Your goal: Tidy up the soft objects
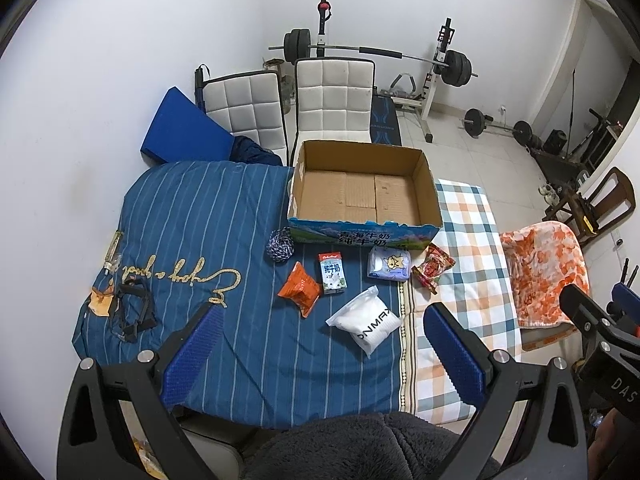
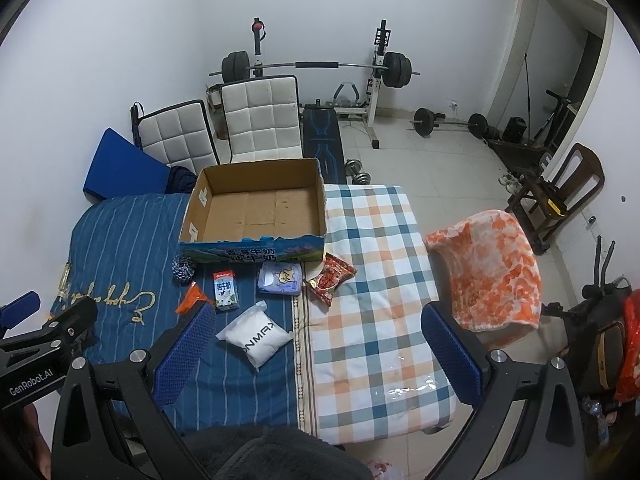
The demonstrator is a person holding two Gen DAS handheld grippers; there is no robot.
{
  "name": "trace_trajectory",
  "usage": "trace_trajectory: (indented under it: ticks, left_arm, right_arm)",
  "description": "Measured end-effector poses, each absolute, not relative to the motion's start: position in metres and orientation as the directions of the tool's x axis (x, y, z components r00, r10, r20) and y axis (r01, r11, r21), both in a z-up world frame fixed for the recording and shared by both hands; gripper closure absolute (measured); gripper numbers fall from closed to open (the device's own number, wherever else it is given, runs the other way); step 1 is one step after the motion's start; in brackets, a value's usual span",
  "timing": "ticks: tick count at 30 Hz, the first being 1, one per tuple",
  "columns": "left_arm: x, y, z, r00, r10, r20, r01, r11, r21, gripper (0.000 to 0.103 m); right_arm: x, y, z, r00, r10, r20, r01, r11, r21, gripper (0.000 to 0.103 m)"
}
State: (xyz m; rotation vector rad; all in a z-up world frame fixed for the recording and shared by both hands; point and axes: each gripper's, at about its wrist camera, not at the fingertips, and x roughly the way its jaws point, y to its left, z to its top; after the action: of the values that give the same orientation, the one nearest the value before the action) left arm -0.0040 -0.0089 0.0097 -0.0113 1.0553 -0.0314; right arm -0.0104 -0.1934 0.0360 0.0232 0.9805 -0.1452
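Note:
An empty open cardboard box (image 1: 362, 194) (image 2: 256, 210) stands at the far side of the bed. In front of it lie a yarn ball (image 1: 280, 245) (image 2: 183, 267), a milk carton (image 1: 332, 273) (image 2: 225, 291), an orange snack bag (image 1: 301, 289) (image 2: 191, 299), a tissue pack (image 1: 389, 264) (image 2: 281, 279), a red snack packet (image 1: 433, 268) (image 2: 330, 277) and a white plastic pouch (image 1: 366, 325) (image 2: 256, 335). My left gripper (image 1: 320, 340) is open and empty, held above the near bed. My right gripper (image 2: 316, 340) is open and empty, to the right of the pouch.
A blue striped quilt (image 1: 192, 240) and a checked mattress (image 2: 372, 260) cover the bed. A black strap (image 1: 134, 312) lies at the left. An orange blanket (image 2: 488, 276) drapes a chair on the right. Two white chairs (image 2: 260, 116) and a weight bench stand behind.

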Motion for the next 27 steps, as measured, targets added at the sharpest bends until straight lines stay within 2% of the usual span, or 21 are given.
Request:
trace_trajectory:
  ticks: [18, 22, 27]
  left_arm:
    - [-0.003, -0.011, 0.003, 0.479, -0.025, -0.877, 0.009, 1.0, -0.023, 0.0]
    - [0.008, -0.013, -0.009, 0.463, -0.021, -0.886, -0.007, 1.0, -0.028, 0.0]
    - [0.037, -0.014, -0.03, 0.453, -0.003, -0.891, -0.04, 0.999, -0.024, 0.0]
  right_arm:
    - [-0.006, -0.202, 0.024, 0.54, -0.096, -0.836, 0.13, 0.991, -0.03, 0.0]
    - [0.004, -0.22, 0.009, 0.522, -0.088, -0.849, 0.149, 0.989, -0.011, 0.0]
    - [0.041, -0.233, -0.037, 0.45, -0.051, -0.891, 0.147, 0.989, 0.018, 0.0]
